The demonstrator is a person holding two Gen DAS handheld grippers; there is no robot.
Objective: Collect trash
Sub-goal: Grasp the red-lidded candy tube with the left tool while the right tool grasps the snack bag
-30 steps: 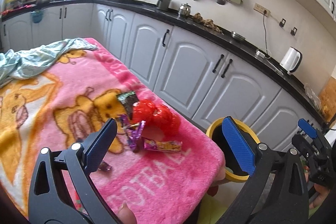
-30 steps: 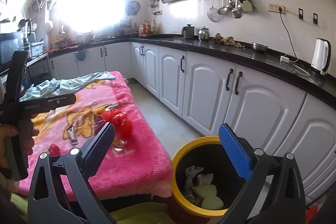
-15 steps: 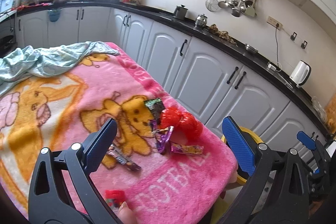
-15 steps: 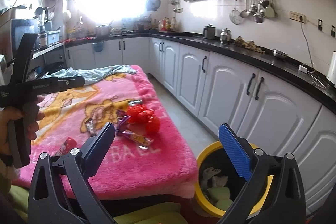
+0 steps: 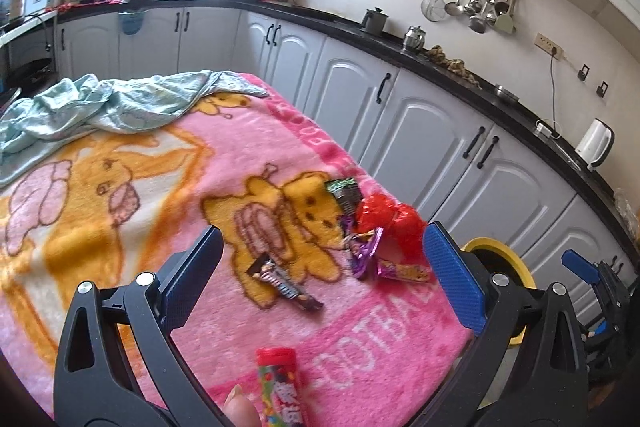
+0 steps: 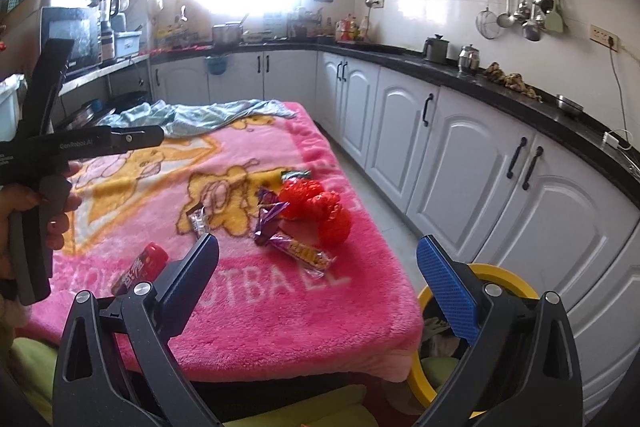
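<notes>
Step in hand: approach. Left gripper [image 5: 320, 281] and right gripper [image 6: 318, 277] both stand wide, empty. Crumpled red plastic wrapper [image 5: 386, 219] and foil snack wrappers [image 6: 298, 247] lie ahead between the jaws; yellow-rimmed round bin [image 6: 508, 279] sits beyond the right jaw. Next move likely calls for closing on one wrapper

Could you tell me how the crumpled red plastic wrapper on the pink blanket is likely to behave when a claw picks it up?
The red plastic wrapper looks thin, shiny and crumpled, so it will probably collapse rather than hold its shape. It seems light for its bulk. Resting on the fuzzy blanket, it seems unlikely to slide.
</notes>
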